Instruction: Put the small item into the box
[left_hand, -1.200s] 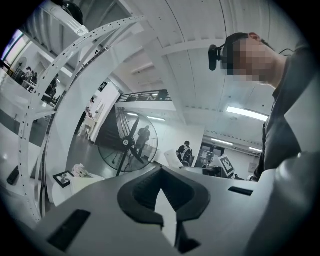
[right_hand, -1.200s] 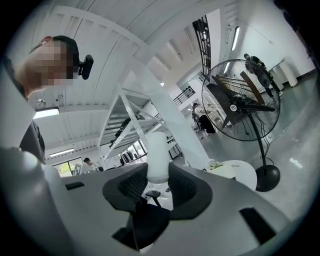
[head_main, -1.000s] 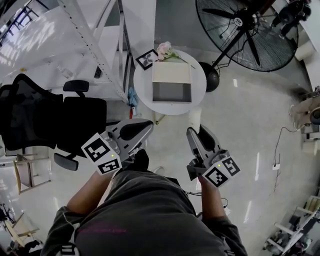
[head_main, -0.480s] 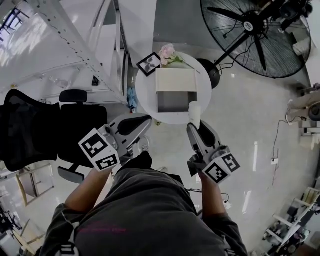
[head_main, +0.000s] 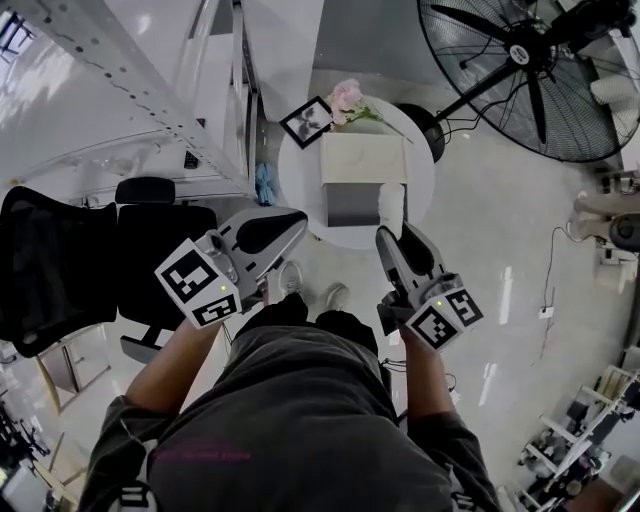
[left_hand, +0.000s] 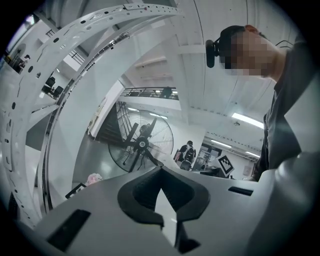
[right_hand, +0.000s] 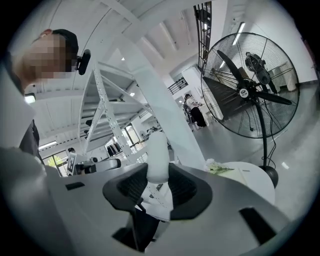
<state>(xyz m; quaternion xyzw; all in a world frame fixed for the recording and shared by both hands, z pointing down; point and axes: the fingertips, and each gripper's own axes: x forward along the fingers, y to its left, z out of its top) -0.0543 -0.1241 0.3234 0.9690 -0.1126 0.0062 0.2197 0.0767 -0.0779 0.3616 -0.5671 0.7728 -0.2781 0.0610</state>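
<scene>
1. My right claw (right_hand: 159, 172) is pinching the small item (right_hand: 157, 155), a white tube poking straight out along the jaws.
2. From overhead, that tube's tip sits right by the near right corner of the open box (head_main: 350, 205), so I'd guess it goes forward and a bit left. Height above it, can't tell.
3. The box is on the round counter (head_main: 300, 175).
4. My left claw (left_hand: 160, 170) is pressed together, empty, and farther off.
</scene>
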